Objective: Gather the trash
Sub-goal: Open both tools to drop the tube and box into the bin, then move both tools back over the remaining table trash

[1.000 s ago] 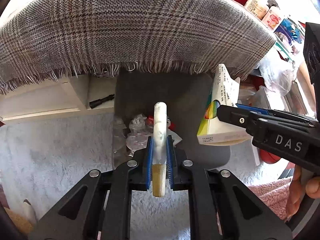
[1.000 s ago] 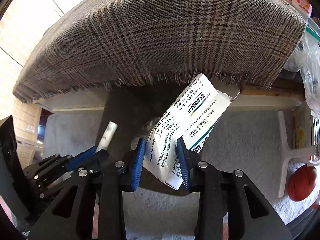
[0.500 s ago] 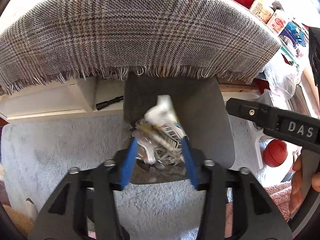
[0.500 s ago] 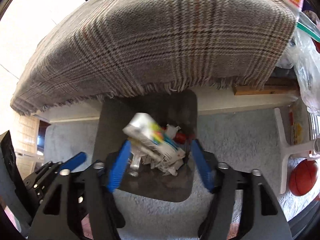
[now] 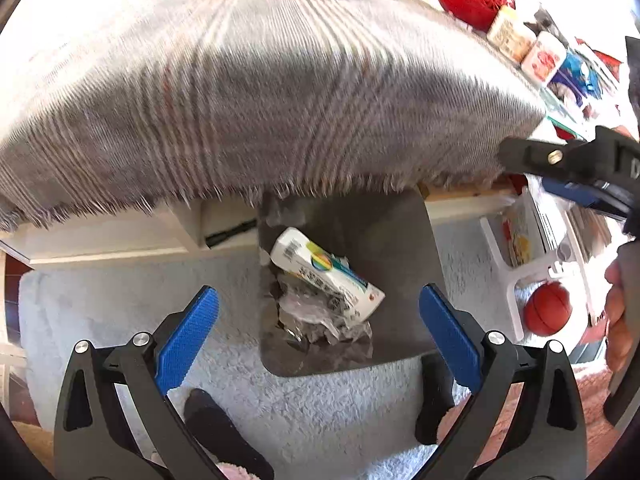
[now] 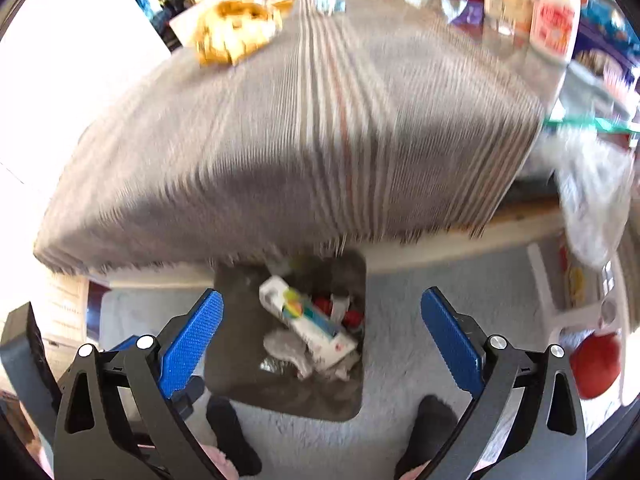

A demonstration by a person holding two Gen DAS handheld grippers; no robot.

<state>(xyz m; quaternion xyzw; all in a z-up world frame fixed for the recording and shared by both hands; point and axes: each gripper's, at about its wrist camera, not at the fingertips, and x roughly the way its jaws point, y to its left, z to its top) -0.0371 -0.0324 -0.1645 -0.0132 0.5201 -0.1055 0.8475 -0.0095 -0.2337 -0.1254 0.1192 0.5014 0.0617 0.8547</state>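
Observation:
A dark grey bin (image 5: 400, 248) (image 6: 240, 364) stands on the rug, half under the table's edge. Inside it a white carton (image 5: 324, 268) (image 6: 308, 324) with a coloured logo lies slanted on crumpled clear wrappers (image 5: 316, 320) (image 6: 284, 348). My left gripper (image 5: 318, 296) hovers above the bin, its jaws opening wide with nothing between the blue pads. Beside it my right gripper (image 6: 322, 294) also hangs over the bin, jaws opening and empty. In the left wrist view the right gripper (image 5: 532, 172) also shows at the right edge, with a hand on its handle.
A plaid cloth with a fringe covers the table (image 5: 260, 100) (image 6: 320, 140) that overhangs the bin. On it lie a yellow packet (image 6: 232, 32), a red basket (image 5: 472, 0) and jars. An orange ball (image 5: 546, 314) sits by a white rack at right. Dark-socked feet (image 6: 228, 428) stand on the pale rug (image 5: 100, 312).
Both grippers have opened and risen. The white tube left the left gripper and the carton left the right one. The carton now lies in the bin.

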